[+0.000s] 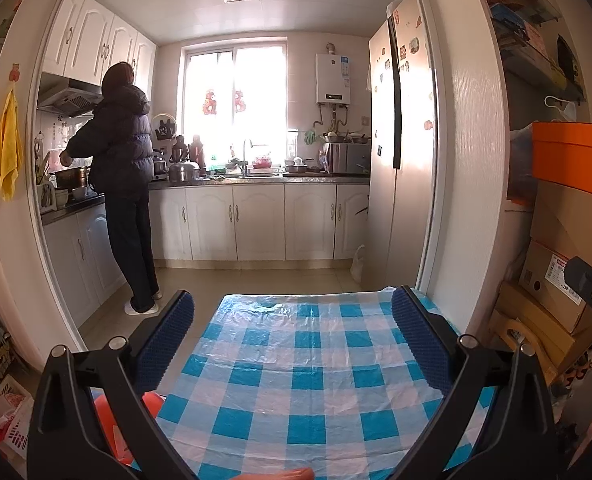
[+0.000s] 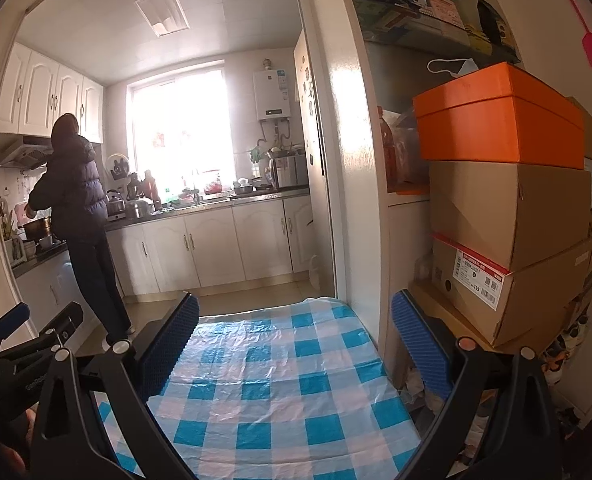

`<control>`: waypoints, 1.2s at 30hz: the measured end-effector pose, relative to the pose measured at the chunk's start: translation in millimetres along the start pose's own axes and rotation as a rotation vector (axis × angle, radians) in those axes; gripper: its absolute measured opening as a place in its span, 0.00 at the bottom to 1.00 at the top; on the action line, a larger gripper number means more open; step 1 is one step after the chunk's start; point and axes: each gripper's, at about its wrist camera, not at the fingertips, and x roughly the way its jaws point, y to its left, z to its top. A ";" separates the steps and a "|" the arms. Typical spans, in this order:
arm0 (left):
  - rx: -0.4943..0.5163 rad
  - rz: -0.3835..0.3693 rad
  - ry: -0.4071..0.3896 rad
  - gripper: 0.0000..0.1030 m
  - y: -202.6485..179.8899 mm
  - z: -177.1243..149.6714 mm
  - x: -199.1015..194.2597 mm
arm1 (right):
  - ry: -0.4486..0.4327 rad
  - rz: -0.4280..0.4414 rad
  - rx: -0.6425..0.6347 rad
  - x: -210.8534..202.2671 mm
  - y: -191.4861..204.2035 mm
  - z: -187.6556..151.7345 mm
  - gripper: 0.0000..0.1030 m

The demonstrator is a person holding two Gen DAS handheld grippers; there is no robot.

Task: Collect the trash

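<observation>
1. One yellow cloth (image 1: 8,148) is seen hanging at the far left, by the kitchen doorway.
2. One person in a dark puffer jacket (image 1: 122,184) is seen standing at the counter, back turned to the cameras.
3. One bright window (image 1: 235,106) is seen over the sink; one white water heater (image 1: 333,78) is mounted to its right.
4. One fridge (image 1: 391,152) with stickers is seen at the right side of the kitchen.
5. One table covered by a blue-and-white checked plastic cloth (image 1: 296,368) is seen below both grippers; its film looks wrinkled and glossy.
6. No trash item can be told for certain on the cloth in either view.
7. Left gripper (image 1: 293,332): fingers spread wide, nothing held, hovering over the cloth.
8. Right gripper (image 2: 294,336): fingers spread wide, nothing held, over the cloth's right edge.
9. One orange box (image 2: 499,120) is stacked on top of two cardboard boxes (image 2: 511,216) at the far right; a red-white label is seen on the lower one.
</observation>
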 end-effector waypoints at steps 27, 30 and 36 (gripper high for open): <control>-0.001 -0.003 0.017 0.97 0.2 -5.6 8.5 | -0.010 -0.028 -0.037 11.4 0.7 -6.4 0.93; 0.000 -0.004 0.023 0.97 -0.9 -6.6 10.6 | -0.006 -0.030 -0.039 13.1 0.5 -7.9 0.93; 0.011 -0.008 0.045 0.97 -8.9 -12.5 22.3 | 0.017 -0.025 -0.039 24.4 -1.0 -12.0 0.93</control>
